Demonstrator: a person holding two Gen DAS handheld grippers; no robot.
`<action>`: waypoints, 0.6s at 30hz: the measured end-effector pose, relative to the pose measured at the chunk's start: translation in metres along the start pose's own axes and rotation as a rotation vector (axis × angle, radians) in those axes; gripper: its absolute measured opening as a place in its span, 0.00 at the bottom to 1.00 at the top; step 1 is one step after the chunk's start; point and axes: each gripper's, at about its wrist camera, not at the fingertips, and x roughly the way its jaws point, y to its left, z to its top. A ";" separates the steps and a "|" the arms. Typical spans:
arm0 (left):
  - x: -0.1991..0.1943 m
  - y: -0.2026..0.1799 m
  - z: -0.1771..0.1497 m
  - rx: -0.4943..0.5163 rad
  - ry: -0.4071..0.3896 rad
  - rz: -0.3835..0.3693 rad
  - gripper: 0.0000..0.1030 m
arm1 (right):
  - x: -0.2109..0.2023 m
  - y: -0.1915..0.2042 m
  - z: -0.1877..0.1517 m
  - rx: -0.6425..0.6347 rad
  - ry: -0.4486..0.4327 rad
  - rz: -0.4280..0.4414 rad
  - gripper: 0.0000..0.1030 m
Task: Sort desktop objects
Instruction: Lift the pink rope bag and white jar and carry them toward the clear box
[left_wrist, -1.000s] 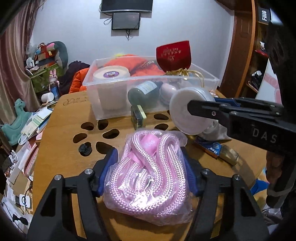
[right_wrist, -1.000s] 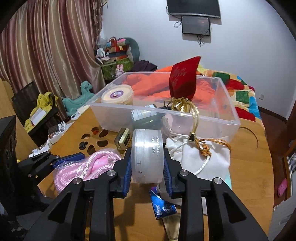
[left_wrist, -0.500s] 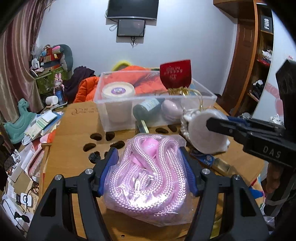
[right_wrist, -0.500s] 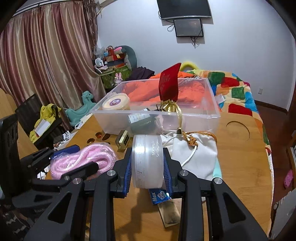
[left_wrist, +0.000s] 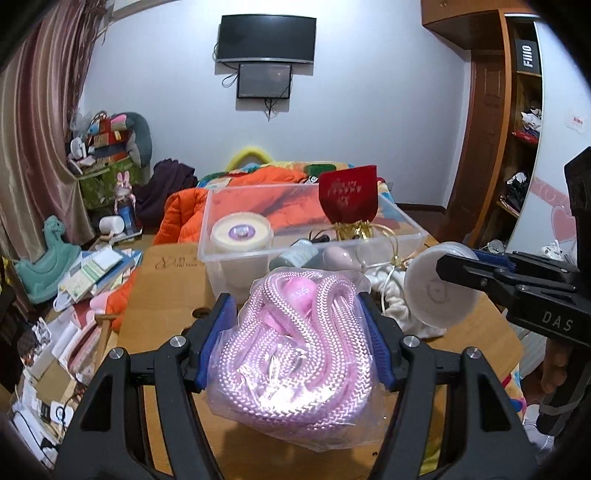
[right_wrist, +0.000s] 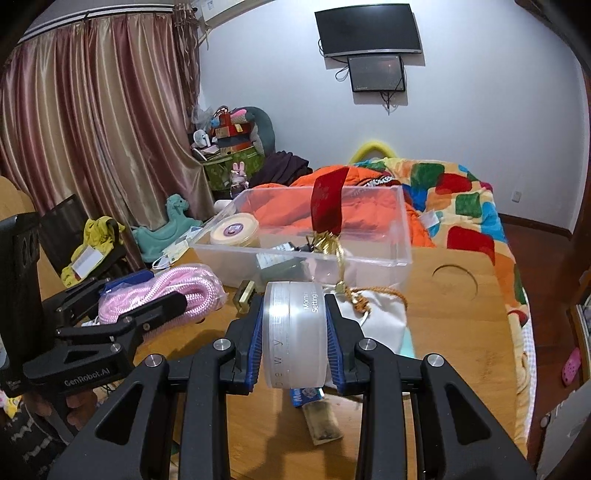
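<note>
1. We see the left gripper (left_wrist: 301, 332) pinching a clear plastic bag of coiled pink braided rope (left_wrist: 295, 354); both blue pads press into the bag's sides, and the bag is clear of the round wooden table (left_wrist: 166, 295).
2. The right gripper (right_wrist: 295, 345) is clamped on a frosted white round plastic jar (right_wrist: 295, 332), held on edge with its flat faces against the pads; grey lettering runs along its rim.
3. Beyond both grippers, a clear rectangular plastic bin (right_wrist: 400, 236) stands on the table. In it we note a cream round tub with a purple label (right_wrist: 234, 230), a red velvet pouch with gold cord (right_wrist: 327, 203) standing up, and a dark bottle.
4. Between jar and bin, a white drawstring cloth bag (right_wrist: 380, 317) lies on the table, a small brass padlock (right_wrist: 245, 295) just left of it.
5. A blue sachet (right_wrist: 306, 395) lies on the table under the jar.
</note>
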 end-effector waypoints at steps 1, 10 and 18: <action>0.001 -0.001 0.002 0.006 -0.001 0.002 0.63 | -0.001 -0.001 0.001 -0.002 -0.004 -0.004 0.26; 0.015 -0.005 0.020 0.038 -0.022 0.004 0.63 | 0.000 -0.022 0.017 0.043 -0.026 -0.032 0.26; 0.023 -0.002 0.042 0.033 -0.049 0.006 0.63 | 0.007 -0.037 0.033 0.061 -0.034 -0.026 0.26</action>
